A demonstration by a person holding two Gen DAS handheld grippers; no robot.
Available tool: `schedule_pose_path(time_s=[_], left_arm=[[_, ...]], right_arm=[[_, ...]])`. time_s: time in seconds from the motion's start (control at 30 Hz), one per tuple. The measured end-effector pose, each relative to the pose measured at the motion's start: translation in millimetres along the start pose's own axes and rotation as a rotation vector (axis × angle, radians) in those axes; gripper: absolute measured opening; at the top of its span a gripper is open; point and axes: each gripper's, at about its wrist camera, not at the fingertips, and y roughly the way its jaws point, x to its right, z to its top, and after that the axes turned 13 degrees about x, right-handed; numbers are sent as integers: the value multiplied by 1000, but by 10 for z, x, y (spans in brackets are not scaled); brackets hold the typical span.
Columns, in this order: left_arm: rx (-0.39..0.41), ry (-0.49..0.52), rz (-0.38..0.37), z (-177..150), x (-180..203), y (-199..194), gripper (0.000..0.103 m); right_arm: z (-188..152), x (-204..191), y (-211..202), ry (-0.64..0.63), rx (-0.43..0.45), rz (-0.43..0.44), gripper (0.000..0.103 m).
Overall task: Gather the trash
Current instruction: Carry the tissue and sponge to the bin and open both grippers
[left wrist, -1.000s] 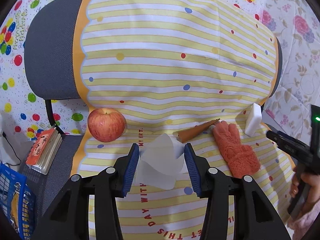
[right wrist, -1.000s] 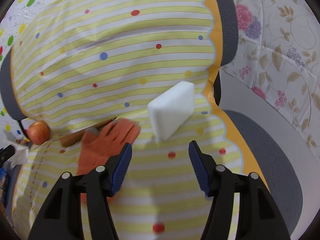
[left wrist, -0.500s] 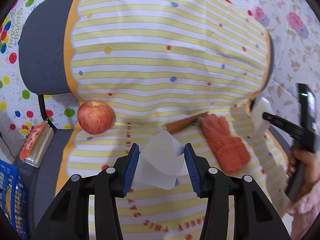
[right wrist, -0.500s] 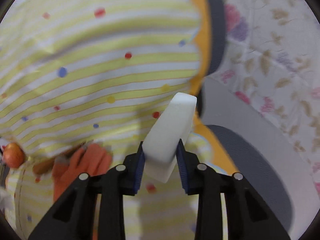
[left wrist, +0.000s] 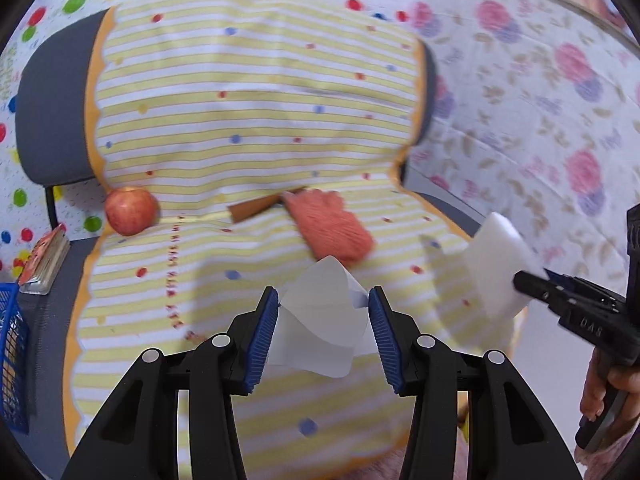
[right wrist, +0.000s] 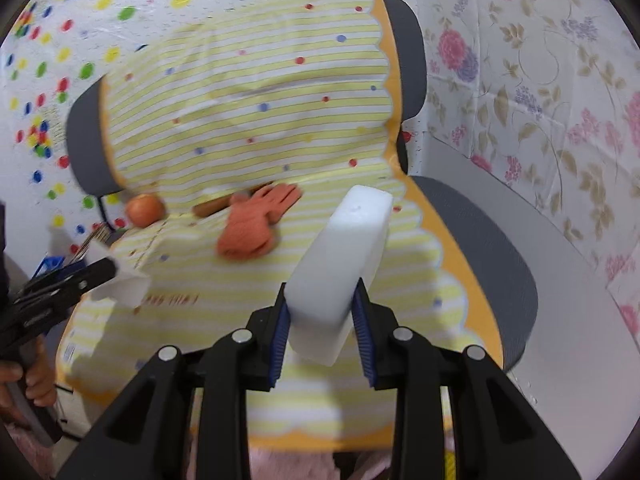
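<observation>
Left wrist view. One left gripper (left wrist: 323, 334), its two blue-padded fingers (left wrist: 262, 338) partly closed on one piece of translucent white paper (left wrist: 320, 328), crumpled into a loose cone and held clear above the seat. One office chair (left wrist: 52, 112), grey, draped with one yellow-and-white striped cloth (left wrist: 248, 92) dotted red and blue. On the cloth: one red apple (left wrist: 130, 210) at the left edge; one brown stick-like item (left wrist: 260, 208), too blurred to name, touching the fingertips of one orange knitted glove (left wrist: 330, 226). One white foam block (left wrist: 498, 264) at right, off the cloth, clamped in the right gripper (left wrist: 532, 284), whose handle a hand (left wrist: 604, 390) holds. One small book (left wrist: 44, 260) and one blue basket (left wrist: 12, 356) at far left, below the seat.

Right wrist view. One right gripper (right wrist: 322, 332), jaws closed narrowly on the foam block (right wrist: 340, 276), which stands tilted, rectangular, plain white with smooth faces, raised above the seat. One glove (right wrist: 256, 226), one apple (right wrist: 145, 209), one brown item (right wrist: 212, 206) lie on the striped cloth (right wrist: 256, 120) behind it. The left gripper (right wrist: 108, 270) shows at left with the paper (right wrist: 124, 284) in it, a hand (right wrist: 28, 380) below. Floral sheet (right wrist: 540, 80) behind at right; dotted sheet (right wrist: 80, 20) at left.
</observation>
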Motion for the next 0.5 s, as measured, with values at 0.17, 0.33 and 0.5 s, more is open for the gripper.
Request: schedule_pose_path(time_s=[0.17,0.33,0.5], left_arm=[[-7,48,-70,-191,342,-158,48],[-18,83,-150,-369,682,-250,48],[-35,127,-261,-535,1084,-300,48]], right_arm=[[-175,-27,-283,1,4,-7,31],[-373,58,-557,8,-6,-46,31],[-606,252,-861,34,-29,-114,32]])
